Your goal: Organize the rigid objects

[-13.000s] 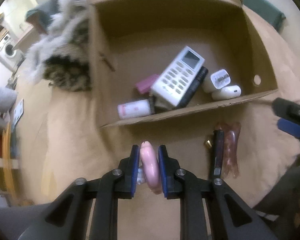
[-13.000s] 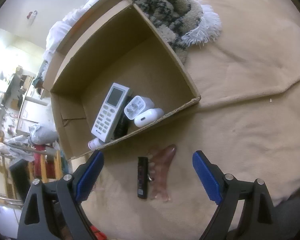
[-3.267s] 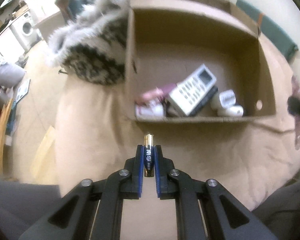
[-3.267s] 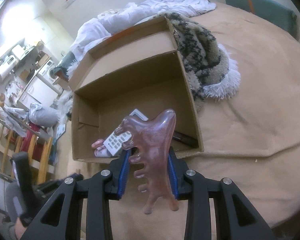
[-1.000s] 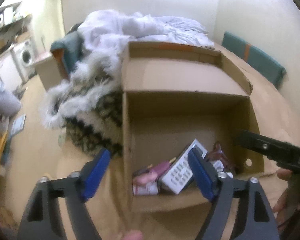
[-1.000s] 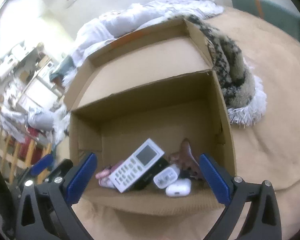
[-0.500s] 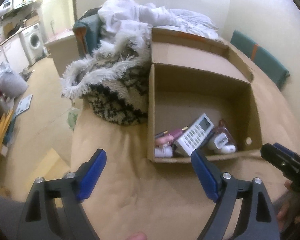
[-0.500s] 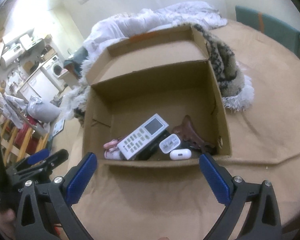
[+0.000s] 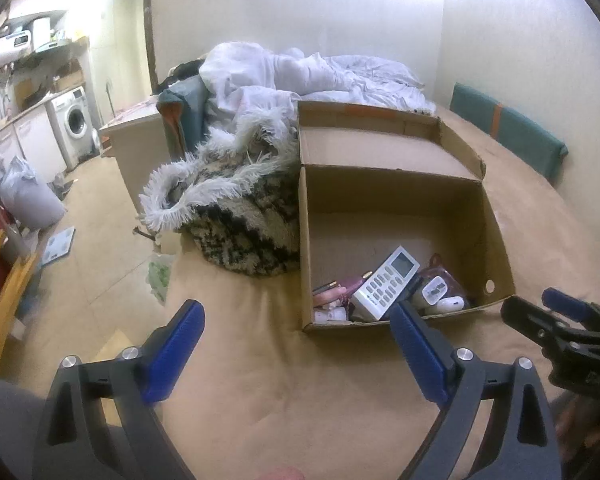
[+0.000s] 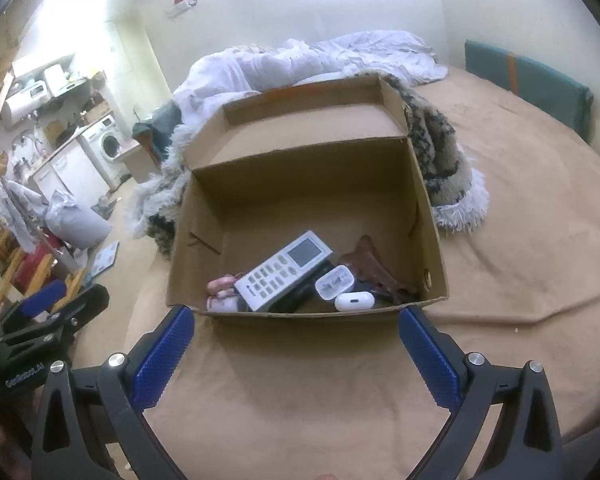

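An open cardboard box [image 9: 496, 224] [image 10: 424, 208] stands on the tan bed cover. Inside lie a white remote [image 9: 386, 282] [image 10: 286, 270], a white charger [image 10: 334, 282], a white earbud case [image 10: 354, 302], a brown comb-shaped piece [image 10: 374, 266], pink items [image 9: 332, 296] [image 10: 220, 284] and a white tube [image 10: 222, 304]. My left gripper [image 9: 296, 354] is open and empty, short of the box's near wall. My right gripper [image 10: 296, 354] is open and empty, also in front of the box. Each gripper shows in the other's view, the right one [image 9: 556, 320] and the left one [image 10: 56, 304].
A black-and-white fringed blanket [image 9: 236, 200] [image 10: 440, 152] lies beside and behind the box. A white duvet [image 9: 300, 72] is heaped at the back. A green pillow [image 9: 508, 136] lies at the far right. The bed edge drops to the floor on the left [image 9: 100, 240].
Both grippers have drawn back and up from the box, so it looks smaller and farther. Earlier the left one held a pink item then a battery, the right the brown comb; both are now empty.
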`<action>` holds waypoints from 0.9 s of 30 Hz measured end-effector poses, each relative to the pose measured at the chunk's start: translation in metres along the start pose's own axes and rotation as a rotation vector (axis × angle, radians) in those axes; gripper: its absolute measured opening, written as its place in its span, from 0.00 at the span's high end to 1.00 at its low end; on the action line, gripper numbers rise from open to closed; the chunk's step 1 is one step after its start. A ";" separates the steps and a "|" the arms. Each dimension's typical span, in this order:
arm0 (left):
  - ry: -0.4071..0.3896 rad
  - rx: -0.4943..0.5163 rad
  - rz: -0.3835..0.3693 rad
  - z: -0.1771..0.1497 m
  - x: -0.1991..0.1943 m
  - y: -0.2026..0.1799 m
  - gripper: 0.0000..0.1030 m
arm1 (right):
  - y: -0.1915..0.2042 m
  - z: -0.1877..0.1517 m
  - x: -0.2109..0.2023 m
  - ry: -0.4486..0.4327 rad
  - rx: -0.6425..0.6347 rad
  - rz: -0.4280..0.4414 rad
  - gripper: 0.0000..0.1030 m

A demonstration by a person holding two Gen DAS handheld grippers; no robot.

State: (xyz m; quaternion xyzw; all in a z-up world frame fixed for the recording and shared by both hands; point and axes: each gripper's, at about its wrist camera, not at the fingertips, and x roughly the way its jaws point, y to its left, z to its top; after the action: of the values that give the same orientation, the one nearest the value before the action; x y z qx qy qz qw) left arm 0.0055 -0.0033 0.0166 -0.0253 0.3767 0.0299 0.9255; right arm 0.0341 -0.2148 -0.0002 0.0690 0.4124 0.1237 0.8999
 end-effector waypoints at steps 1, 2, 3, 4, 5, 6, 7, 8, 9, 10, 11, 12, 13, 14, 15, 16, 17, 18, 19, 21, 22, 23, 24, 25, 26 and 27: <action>0.002 -0.003 0.007 0.000 0.002 0.000 0.10 | -0.001 0.001 0.002 0.003 0.006 -0.001 0.00; 0.006 -0.008 0.015 0.000 0.004 0.000 0.09 | -0.001 0.001 0.003 0.003 0.013 0.002 0.00; 0.014 -0.017 0.023 0.000 0.007 0.001 0.09 | -0.001 0.001 0.004 0.006 0.017 0.006 0.00; 0.023 -0.024 0.030 0.001 0.010 0.001 0.09 | -0.001 0.001 0.005 0.010 0.013 0.004 0.00; 0.029 -0.027 0.036 0.001 0.012 0.001 0.09 | 0.000 0.000 0.006 0.011 0.008 0.001 0.00; 0.033 -0.028 0.040 0.000 0.013 0.001 0.09 | 0.001 0.000 0.006 0.012 0.000 -0.004 0.00; 0.034 -0.027 0.041 0.000 0.014 0.001 0.09 | 0.003 -0.001 0.007 0.012 -0.009 -0.008 0.00; 0.034 -0.024 0.041 0.000 0.014 0.001 0.09 | 0.004 -0.001 0.007 0.012 -0.017 -0.012 0.00; 0.033 -0.021 0.040 0.000 0.013 0.001 0.09 | 0.005 -0.001 0.007 0.010 -0.024 -0.016 0.00; 0.031 -0.019 0.038 0.000 0.013 0.001 0.09 | 0.006 -0.002 0.006 0.009 -0.030 -0.022 0.00; 0.028 -0.016 0.034 0.000 0.012 0.001 0.09 | 0.007 -0.002 0.006 0.007 -0.033 -0.026 0.00; 0.024 -0.014 0.033 -0.001 0.011 0.000 0.09 | 0.007 -0.002 0.006 0.006 -0.034 -0.027 0.00; 0.023 -0.012 0.035 -0.001 0.011 0.000 0.09 | 0.007 -0.002 0.006 0.007 -0.032 -0.025 0.00; 0.022 -0.012 0.036 -0.001 0.011 0.000 0.09 | 0.007 -0.002 0.006 0.008 -0.030 -0.025 0.00; 0.021 -0.012 0.036 -0.001 0.011 0.000 0.09 | 0.007 -0.002 0.006 0.010 -0.029 -0.027 0.00; 0.022 -0.012 0.036 -0.001 0.011 0.000 0.09 | 0.007 -0.002 0.006 0.012 -0.027 -0.027 0.00; 0.022 -0.012 0.035 -0.001 0.010 0.001 0.09 | 0.006 -0.002 0.006 0.014 -0.025 -0.026 0.00; 0.022 -0.013 0.034 -0.001 0.010 0.001 0.09 | 0.006 -0.002 0.006 0.014 -0.023 -0.025 0.00; 0.022 -0.013 0.034 -0.001 0.010 0.001 0.09 | 0.006 -0.002 0.006 0.013 -0.023 -0.025 0.00; 0.021 -0.011 0.033 -0.001 0.010 0.001 0.09 | 0.005 -0.001 0.007 0.013 -0.025 -0.027 0.00; 0.022 -0.010 0.032 -0.001 0.010 0.001 0.09 | 0.005 -0.001 0.007 0.012 -0.023 -0.029 0.00; 0.022 -0.010 0.030 -0.001 0.010 0.002 0.09 | 0.004 -0.001 0.007 0.011 -0.021 -0.029 0.00; 0.023 -0.011 0.028 -0.001 0.010 0.002 0.09 | 0.004 -0.001 0.006 0.011 -0.017 -0.027 0.00; 0.024 -0.011 0.027 -0.001 0.010 0.002 0.09 | 0.004 -0.001 0.006 0.009 -0.017 -0.025 0.00; 0.026 -0.012 0.029 -0.001 0.011 0.002 0.09 | 0.003 -0.001 0.005 0.007 -0.016 -0.026 0.00; 0.026 -0.015 0.031 -0.001 0.011 0.002 0.09 | 0.003 -0.001 0.005 0.006 -0.017 -0.031 0.00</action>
State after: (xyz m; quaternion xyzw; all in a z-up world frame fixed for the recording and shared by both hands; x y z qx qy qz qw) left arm 0.0125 -0.0006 0.0084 -0.0267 0.3888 0.0469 0.9198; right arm 0.0362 -0.2101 -0.0038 0.0549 0.4148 0.1135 0.9011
